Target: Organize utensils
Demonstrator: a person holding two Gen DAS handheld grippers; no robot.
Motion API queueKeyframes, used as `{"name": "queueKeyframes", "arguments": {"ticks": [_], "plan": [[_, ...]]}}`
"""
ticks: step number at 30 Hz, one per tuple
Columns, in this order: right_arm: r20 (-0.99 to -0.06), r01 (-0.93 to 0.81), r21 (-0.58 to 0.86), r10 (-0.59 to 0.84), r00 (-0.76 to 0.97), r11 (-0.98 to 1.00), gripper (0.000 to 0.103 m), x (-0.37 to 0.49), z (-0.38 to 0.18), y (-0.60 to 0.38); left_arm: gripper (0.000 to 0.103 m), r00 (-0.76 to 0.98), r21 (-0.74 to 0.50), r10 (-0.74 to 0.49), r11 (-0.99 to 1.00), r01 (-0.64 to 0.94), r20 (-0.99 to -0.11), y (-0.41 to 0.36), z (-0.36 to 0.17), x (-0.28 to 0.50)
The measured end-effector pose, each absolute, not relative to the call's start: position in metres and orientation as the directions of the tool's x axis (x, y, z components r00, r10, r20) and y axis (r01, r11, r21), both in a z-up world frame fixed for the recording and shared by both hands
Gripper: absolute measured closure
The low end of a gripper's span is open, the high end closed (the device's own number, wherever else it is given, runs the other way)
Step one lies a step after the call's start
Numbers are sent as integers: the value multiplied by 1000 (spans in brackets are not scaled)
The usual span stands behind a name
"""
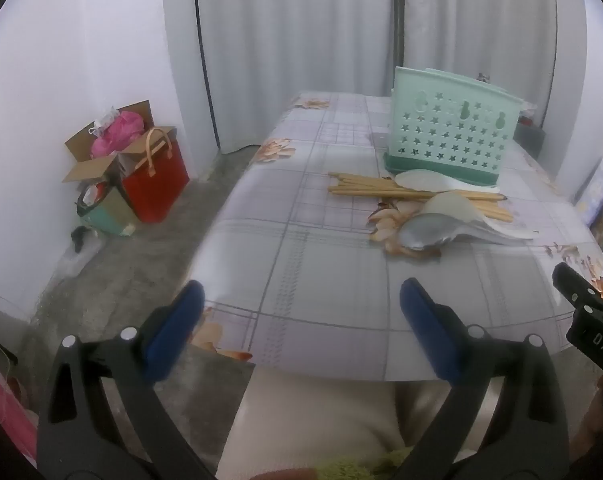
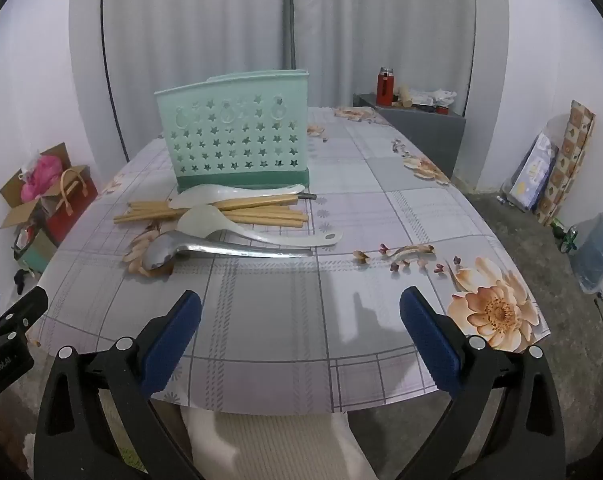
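Both the left gripper (image 1: 297, 332) and right gripper (image 2: 299, 332) hover wide open and empty at the desk (image 2: 285, 312) edge, where grabbing the tangled chopsticks (image 2: 221, 210) and spoons (image 2: 221, 250) risks scattering them beside the holder (image 2: 237, 140).

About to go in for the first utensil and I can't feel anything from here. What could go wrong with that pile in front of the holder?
1. The metal spoon, two white spoons and chopsticks lie overlapping; lifting one may drag or scatter the others.
2. The green holder stands right behind the pile; a deep reach could push or tip it.
3. The flat metal spoon on the glossy tablecloth may slide away from the fingers.
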State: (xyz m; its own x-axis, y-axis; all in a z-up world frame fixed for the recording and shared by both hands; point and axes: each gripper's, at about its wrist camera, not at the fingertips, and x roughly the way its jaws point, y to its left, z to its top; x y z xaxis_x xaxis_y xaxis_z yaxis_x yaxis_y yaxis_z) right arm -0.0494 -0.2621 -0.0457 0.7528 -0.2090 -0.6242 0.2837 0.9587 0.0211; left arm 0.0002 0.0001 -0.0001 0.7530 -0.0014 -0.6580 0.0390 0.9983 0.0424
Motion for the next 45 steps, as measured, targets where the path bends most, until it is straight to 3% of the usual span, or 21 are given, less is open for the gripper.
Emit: {"name": "queueKeyframes", "arguments": {"ticks": [45], "plan": [[-611,284,-1,-225,759,959,6,-49,-42,-260,9,754,46,-1,998,41,-657,4,-2,-2]]}}
